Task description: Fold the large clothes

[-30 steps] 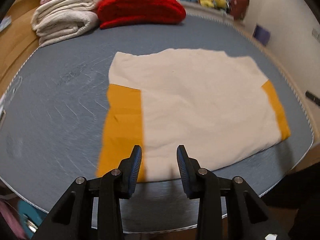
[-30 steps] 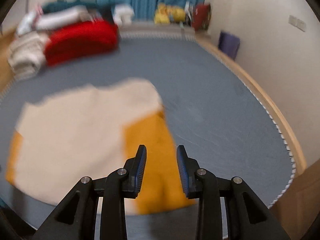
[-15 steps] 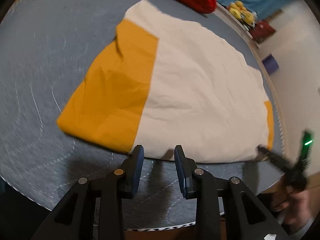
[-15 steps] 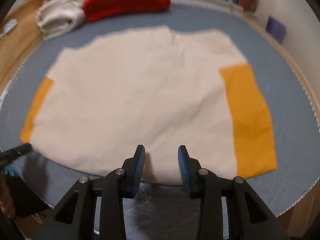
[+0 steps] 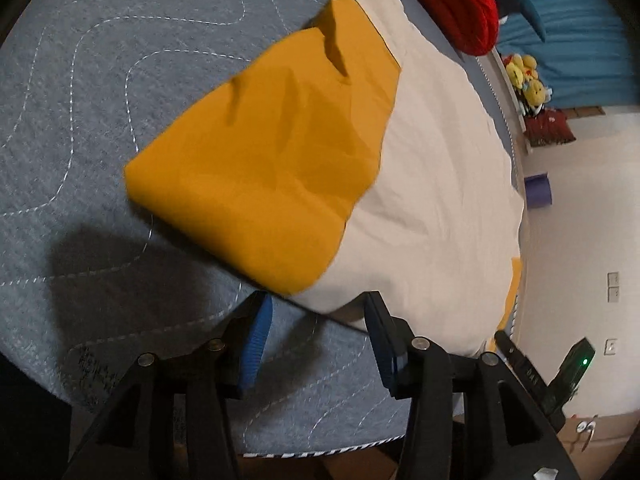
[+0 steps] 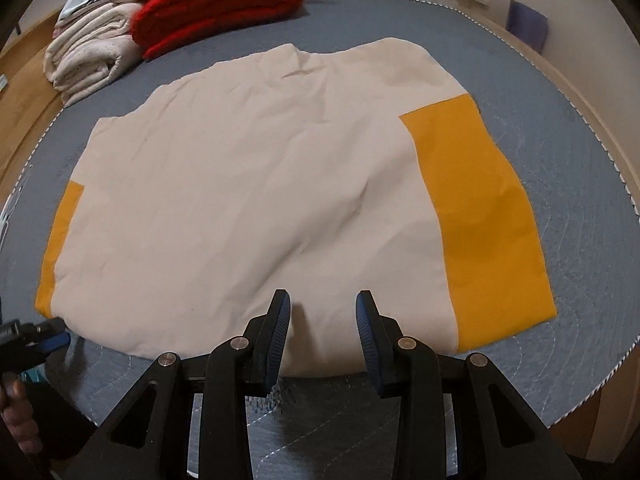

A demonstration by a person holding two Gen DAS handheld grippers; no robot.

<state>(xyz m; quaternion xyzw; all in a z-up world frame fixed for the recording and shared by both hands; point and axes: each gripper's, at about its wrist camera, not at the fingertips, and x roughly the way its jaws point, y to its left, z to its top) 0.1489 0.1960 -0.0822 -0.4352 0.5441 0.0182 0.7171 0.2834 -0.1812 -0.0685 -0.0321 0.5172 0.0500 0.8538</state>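
A large cream garment (image 6: 248,184) with orange side panels lies spread flat on the grey quilted mat (image 6: 580,208). In the left wrist view the garment (image 5: 432,184) shows its orange panel (image 5: 272,168) close ahead, slightly rumpled. My left gripper (image 5: 316,316) is open and empty, its jaws at the garment's near hem by the orange corner. It also shows at the left edge of the right wrist view (image 6: 40,336). My right gripper (image 6: 322,312) is open and empty, just over the near hem of the cream part. It also shows in the left wrist view (image 5: 516,356).
A folded red blanket (image 6: 216,4) and a folded cream blanket (image 6: 88,56) lie at the far side of the mat. Wooden floor borders the left edge (image 6: 24,80). Plush toys (image 5: 524,76) and a blue curtain sit by the far wall.
Both grippers have moved lower and closer to the garment's near hem. The left view has swung towards the orange corner. The garment lies as before.
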